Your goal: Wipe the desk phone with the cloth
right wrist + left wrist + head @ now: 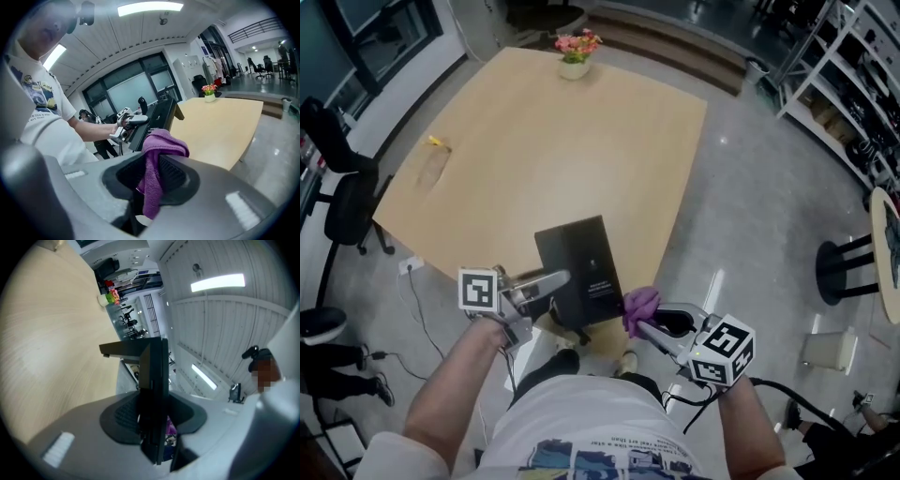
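The black desk phone (579, 270) is a flat dark slab held above the near edge of the wooden table (544, 150). My left gripper (555, 284) is shut on the phone's near left edge. In the left gripper view the phone (157, 380) stands edge-on between the jaws of that gripper (152, 420). My right gripper (643, 321) is shut on a purple cloth (640, 304), just right of the phone's near corner. In the right gripper view the cloth (158, 154) bunches up over the jaws, with the phone (157, 117) and the left gripper (130, 123) beyond it.
A pot of pink flowers (576, 52) stands at the table's far edge and a small yellow item (437, 142) lies near its left edge. An office chair (342, 192) is at the left. A black stool (848, 267) and shelving (848, 66) are at the right.
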Demonstrator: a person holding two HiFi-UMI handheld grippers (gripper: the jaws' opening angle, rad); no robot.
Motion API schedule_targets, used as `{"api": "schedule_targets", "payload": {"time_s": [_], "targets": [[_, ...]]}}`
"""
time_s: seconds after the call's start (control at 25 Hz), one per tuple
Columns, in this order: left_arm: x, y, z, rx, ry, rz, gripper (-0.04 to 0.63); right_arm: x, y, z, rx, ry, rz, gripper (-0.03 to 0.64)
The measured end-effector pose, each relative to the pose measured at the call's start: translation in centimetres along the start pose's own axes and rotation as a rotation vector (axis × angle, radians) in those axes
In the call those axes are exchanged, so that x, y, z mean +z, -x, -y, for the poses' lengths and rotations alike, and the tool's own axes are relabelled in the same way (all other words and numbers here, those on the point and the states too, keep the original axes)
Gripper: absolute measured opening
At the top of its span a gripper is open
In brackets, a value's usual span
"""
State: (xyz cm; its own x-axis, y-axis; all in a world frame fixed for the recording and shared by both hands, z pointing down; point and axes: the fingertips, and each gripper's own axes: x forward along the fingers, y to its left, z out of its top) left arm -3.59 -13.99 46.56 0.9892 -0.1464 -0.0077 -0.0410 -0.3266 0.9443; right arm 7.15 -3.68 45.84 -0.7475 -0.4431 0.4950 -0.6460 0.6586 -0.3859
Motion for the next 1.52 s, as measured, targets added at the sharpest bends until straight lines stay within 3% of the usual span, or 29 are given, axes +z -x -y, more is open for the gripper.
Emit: {"api": "schedule_targets", "payload": {"time_s": [0.24,0.52,0.76,0.96,1.16,1.52], "targets": [[1.1,-1.4,-2.2,0.012,-0.004,-0.059,0.173,-3.2,1.1,-0.5,-0.046,-0.074,-0.03,0.087],[2.4,-3.5,-6.4,0.005,0.019,-0.088,0.173,-3.2,2.2,-0.1,-0.162,-0.136,0.021,0.087],[2.6,-3.8,-12.5,0.094,-0.046,-0.158,0.173,-2.6,3.0,0.1,-0.253,-0.178,0.072,0.087],[2.2,-3.4,-15.5,0.152,-0.055,-0.225,0.173,-1.9,3.2,-0.1,-0.325,-0.208,0.11,0.087],[2.1,-3.8,-16.6,0.15,-0.055,-0.266,0.173,-1.6,2.7,0.2,-0.378,-0.227,0.117,0.087],[1.9,-3.2,-17.3,0.184,-0.081,-0.333,0.175,-0.5,1.0,0.4,-0.384,-0.211,0.076,0.087]]}}
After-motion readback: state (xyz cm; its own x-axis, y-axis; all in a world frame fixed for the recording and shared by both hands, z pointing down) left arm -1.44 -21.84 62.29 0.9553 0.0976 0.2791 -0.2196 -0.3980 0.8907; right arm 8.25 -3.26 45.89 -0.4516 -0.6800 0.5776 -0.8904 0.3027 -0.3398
